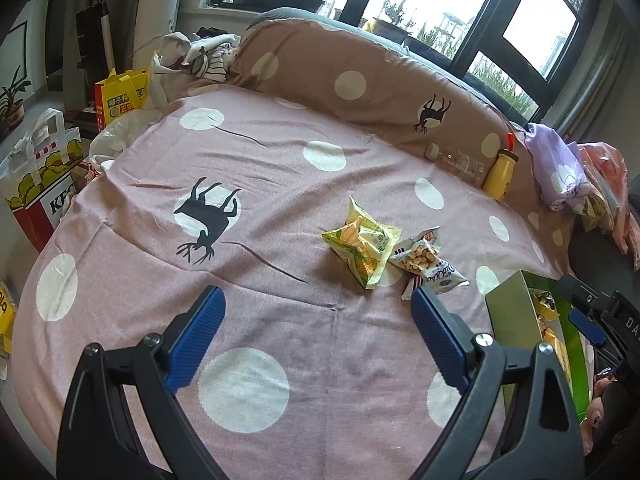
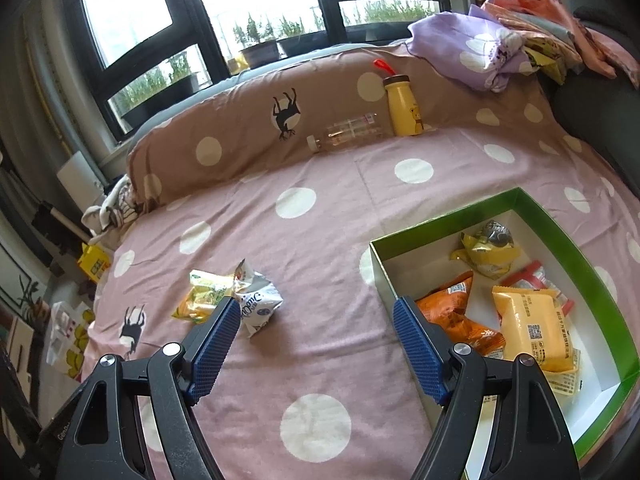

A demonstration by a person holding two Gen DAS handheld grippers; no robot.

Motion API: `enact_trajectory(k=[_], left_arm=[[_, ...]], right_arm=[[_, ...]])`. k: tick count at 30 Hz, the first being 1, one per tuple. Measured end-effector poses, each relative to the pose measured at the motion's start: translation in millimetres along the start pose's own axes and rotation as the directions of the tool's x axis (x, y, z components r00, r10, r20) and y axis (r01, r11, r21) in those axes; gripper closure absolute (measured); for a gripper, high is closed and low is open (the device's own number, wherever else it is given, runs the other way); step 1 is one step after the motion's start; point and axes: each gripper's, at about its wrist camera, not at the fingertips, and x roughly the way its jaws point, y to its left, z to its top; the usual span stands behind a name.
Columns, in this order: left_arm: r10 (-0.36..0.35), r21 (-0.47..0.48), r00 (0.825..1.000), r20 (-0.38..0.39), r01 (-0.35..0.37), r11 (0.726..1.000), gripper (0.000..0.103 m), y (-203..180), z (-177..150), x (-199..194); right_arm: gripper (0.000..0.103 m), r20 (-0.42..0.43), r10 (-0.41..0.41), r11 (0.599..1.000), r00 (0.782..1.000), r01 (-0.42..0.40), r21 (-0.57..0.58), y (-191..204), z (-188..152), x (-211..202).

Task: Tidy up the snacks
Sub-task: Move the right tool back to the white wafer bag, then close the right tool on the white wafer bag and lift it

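Observation:
Two snack packets lie together on the pink dotted bedspread (image 1: pixel 280 168): a green-yellow packet (image 1: pixel 362 247) and a white packet (image 1: pixel 430 262). They also show in the right wrist view, the green-yellow packet (image 2: pixel 204 294) and the white packet (image 2: pixel 258 304). A green box (image 2: pixel 532 204) with a white inside holds several snack packets, among them an orange one (image 2: pixel 452 304) and a yellow one (image 2: pixel 528 322). My left gripper (image 1: pixel 318 300) is open and empty, just short of the two packets. My right gripper (image 2: pixel 318 310) is open and empty between the white packet and the box.
A clear bottle (image 2: pixel 346 130) and a yellow bottle (image 2: pixel 402 106) rest against the brown dotted pillow (image 2: pixel 240 128). Folded cloths (image 2: pixel 480 52) pile at the far right. A KFC bag (image 1: pixel 40 184) and a yellow box (image 1: pixel 120 94) stand beside the bed's left.

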Motion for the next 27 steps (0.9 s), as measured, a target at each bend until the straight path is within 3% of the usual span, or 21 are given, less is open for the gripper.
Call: enact_trajectory(k=[12,16,19,27], left_arm=[[0.026,-0.006,1.000,-0.014,-0.026,1.000,0.009,4,0,3],[0.053,-0.012,0.998,-0.021,-0.054,0.998,0.009,7,1,7],[0.066,-0.033,0.997,-0.039,-0.067,0.997,0.009,11,2,13],[0.138,-0.094,0.986,-0.098,-0.147,0.985,0.009,30,1,22]], right_arm=[[0.024,-0.023,0.008,0.999,1.000,-0.008,-0.033,15,-2,7],[0.024,-0.042,0.063,0.996,0.997,-0.066,-0.060,34,11,15],[0.024,-0.073,0.074,0.991,0.995,-0.081,-0.106,52,17,31],[0.024,-0.172,0.009,0.959,0.985,-0.057,-0.277,91,13,93]])
